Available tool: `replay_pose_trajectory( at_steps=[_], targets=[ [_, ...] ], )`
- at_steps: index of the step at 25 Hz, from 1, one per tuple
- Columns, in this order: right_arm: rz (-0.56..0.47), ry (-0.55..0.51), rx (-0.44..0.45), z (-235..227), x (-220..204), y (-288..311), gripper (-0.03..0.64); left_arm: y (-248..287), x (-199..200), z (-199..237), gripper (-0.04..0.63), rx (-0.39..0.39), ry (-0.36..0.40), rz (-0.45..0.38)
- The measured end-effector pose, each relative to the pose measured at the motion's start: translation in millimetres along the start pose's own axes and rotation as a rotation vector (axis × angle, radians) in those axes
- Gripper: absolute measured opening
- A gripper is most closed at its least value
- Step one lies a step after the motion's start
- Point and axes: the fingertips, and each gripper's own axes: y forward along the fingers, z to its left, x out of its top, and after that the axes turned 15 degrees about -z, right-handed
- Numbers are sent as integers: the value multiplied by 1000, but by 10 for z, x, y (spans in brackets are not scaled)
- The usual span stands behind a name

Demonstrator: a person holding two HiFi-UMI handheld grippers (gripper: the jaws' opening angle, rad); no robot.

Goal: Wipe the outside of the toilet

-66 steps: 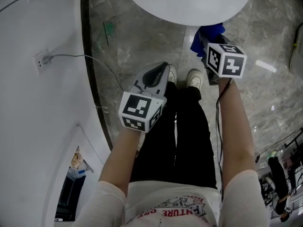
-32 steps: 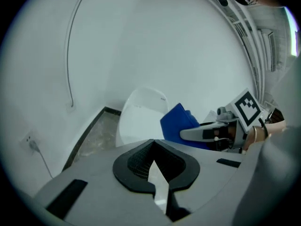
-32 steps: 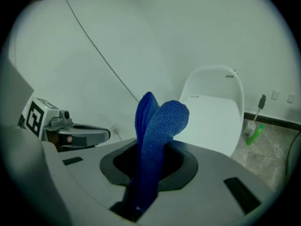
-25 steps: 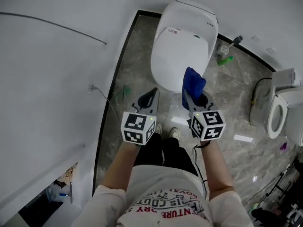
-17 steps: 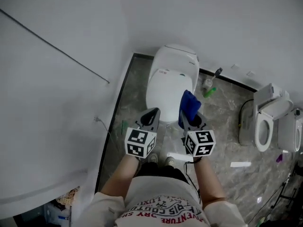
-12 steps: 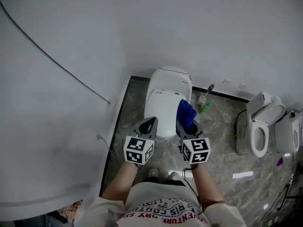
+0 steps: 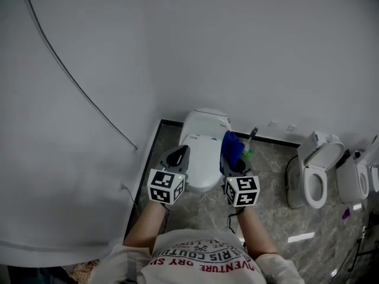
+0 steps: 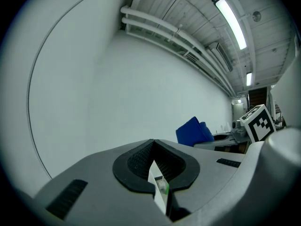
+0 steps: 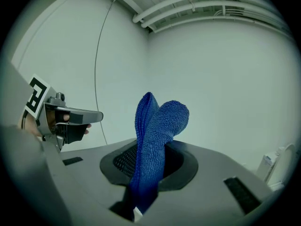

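Nearest, lower centre, the left claw [image 7: 178, 153] is pressed together, empty; the right claw [image 7: 231, 162] clamps a blue cloth [image 7: 233, 145]. Beyond, mid-frame, the toilet [image 7: 203, 152] seems not yet wiped: the cloth must come down onto it.

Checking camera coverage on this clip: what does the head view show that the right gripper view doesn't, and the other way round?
Head view only: the near toilet ahead of both grippers, a brush beside it, the floor and the person's shirt. Right gripper view only: the ceiling pipes. Both: the blue cloth clamped in the right gripper, the left gripper beside it, the wall cable and a second toilet off to the right.
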Motion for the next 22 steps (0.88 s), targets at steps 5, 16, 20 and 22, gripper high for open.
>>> replay_pose_trajectory(
  at_steps=[5, 16, 20, 22],
  targets=[
    [-36, -15, -22, -33, 100, -88, 75, -59, 185, -41, 8, -6, 27, -63],
    [-13, -18, -3, -275, 213, 21, 75, 180, 378, -102, 8, -5, 44, -51],
    [4, -31, -1, -294, 131, -7, 75, 159, 314, -115, 6, 6, 43, -38],
    [10, -23, 3, -309, 107, 9, 75, 179, 290, -95, 6, 15, 50, -27]
  ],
)
